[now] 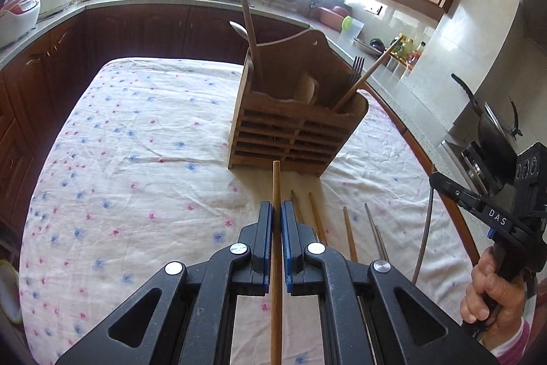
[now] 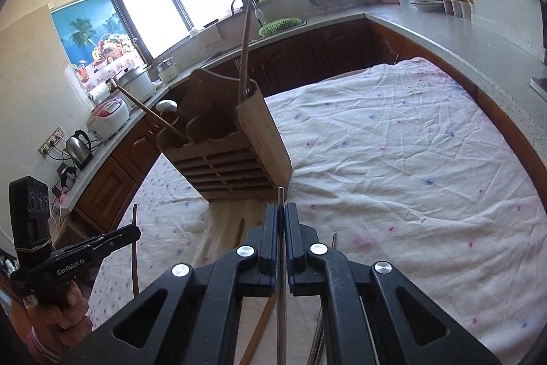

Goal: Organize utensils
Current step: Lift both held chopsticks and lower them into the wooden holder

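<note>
Left wrist view: left tool (image 1: 277,211) clamped shut on long wooden chopstick (image 1: 276,187), tip pointing at slatted wooden utensil caddy (image 1: 290,132) on floral-cloth worktop (image 1: 136,132); loose chopsticks (image 1: 318,218) lie beside. Right wrist view: right tool (image 2: 281,214) pinched tight on thin metal chopstick (image 2: 280,197), just short of caddy's base
</note>
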`<state>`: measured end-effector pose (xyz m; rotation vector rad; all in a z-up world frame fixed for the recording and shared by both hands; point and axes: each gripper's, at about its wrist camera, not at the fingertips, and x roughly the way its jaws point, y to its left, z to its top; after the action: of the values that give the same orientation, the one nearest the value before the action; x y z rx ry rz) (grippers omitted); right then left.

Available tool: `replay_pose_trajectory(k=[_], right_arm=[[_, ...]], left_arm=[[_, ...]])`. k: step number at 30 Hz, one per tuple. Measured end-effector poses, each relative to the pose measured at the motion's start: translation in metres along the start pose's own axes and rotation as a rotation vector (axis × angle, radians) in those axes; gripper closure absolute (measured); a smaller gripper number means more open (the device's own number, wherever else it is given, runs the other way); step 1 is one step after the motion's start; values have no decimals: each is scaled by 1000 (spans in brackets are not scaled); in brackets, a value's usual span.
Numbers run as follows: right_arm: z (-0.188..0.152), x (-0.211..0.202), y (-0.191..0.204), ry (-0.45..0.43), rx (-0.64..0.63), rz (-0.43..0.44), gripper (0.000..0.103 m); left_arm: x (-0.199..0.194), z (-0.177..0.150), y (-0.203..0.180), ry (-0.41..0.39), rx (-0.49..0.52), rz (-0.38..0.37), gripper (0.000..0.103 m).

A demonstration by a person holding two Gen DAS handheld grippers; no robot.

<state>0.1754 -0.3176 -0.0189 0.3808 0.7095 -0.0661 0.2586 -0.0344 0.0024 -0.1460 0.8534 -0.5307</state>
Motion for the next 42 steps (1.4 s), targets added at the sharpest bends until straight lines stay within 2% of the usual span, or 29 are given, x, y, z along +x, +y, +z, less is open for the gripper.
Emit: replay_pose_trajectory(k=[8, 16, 30, 42], right_arm=[[21, -54, 25, -116, -55, 12, 99], [41, -86, 52, -214, -110, 32, 99], [68, -90, 74, -272, -140, 65, 99], [113, -86, 79, -368, -119, 52, 99]], left_arm=[[-74, 2, 9, -116, -14, -19, 99], [-116, 3, 12, -206, -7, -36, 100], [-138, 28, 20, -297, 5, -21, 99], [-132, 73, 18, -426, 13, 0, 99]])
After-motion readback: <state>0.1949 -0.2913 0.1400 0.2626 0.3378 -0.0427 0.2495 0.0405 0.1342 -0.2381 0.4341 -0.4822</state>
